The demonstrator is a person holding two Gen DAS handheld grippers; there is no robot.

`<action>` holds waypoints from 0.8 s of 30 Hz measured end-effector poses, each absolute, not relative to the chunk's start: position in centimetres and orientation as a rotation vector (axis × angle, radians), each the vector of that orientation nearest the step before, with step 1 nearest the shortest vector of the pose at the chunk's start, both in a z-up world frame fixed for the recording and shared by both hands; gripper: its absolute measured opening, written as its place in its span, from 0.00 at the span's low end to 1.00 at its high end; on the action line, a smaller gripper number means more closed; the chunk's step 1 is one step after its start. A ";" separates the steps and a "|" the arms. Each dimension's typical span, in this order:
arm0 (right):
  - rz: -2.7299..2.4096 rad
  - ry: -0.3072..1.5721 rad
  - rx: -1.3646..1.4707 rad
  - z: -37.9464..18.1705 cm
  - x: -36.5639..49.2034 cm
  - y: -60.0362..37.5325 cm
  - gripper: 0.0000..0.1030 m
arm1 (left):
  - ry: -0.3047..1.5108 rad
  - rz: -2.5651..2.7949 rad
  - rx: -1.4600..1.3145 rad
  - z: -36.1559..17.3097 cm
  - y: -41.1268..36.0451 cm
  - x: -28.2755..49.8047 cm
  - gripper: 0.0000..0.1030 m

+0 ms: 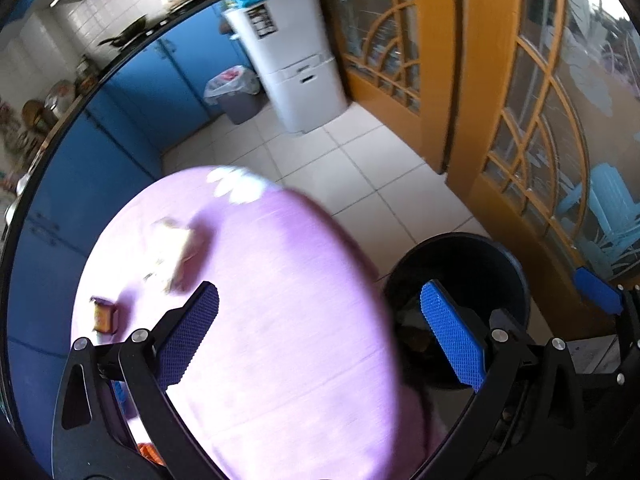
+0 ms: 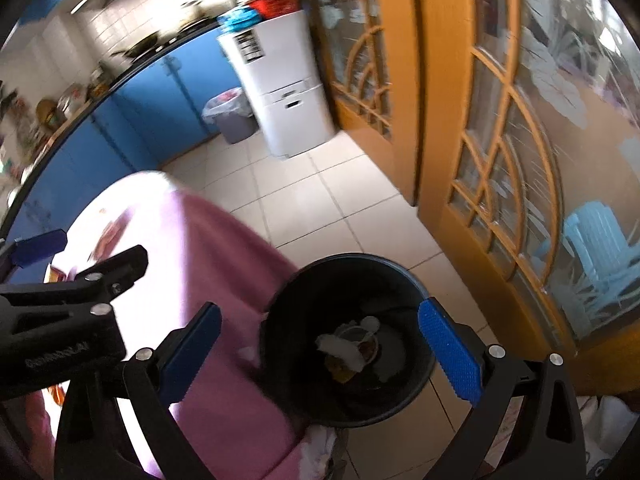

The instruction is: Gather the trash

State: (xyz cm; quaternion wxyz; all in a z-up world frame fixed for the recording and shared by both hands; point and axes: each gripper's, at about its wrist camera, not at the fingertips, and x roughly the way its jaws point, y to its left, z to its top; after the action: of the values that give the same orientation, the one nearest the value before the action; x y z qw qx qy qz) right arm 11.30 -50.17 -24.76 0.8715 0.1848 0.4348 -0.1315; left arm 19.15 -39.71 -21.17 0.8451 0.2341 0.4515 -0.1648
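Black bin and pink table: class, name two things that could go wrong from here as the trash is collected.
1. The wrappers left on the table look blurred, so a grab may miss.
2. The black bin stands tight against the tablecloth edge; a low swing of the open left gripper might knock it.

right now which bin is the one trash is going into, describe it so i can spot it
Find the round table with the pink cloth; the black bin stands on the tiled floor right against its edge, on the side toward the wooden glass doors. It has crumpled paper and wrappers at the bottom and no liner, unlike the grey bin with a white bag by the blue cabinets.
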 end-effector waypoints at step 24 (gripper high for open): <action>0.349 1.114 -0.028 -25.5 14.5 -17.8 0.93 | 1.178 -0.136 0.097 -24.1 -4.0 17.8 0.93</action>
State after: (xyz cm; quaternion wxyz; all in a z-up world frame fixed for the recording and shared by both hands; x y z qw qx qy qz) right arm 14.49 -17.76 -25.54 0.8343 -0.0133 0.5261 0.1645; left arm 17.76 -4.02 -24.06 0.8283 0.0459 0.5547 -0.0643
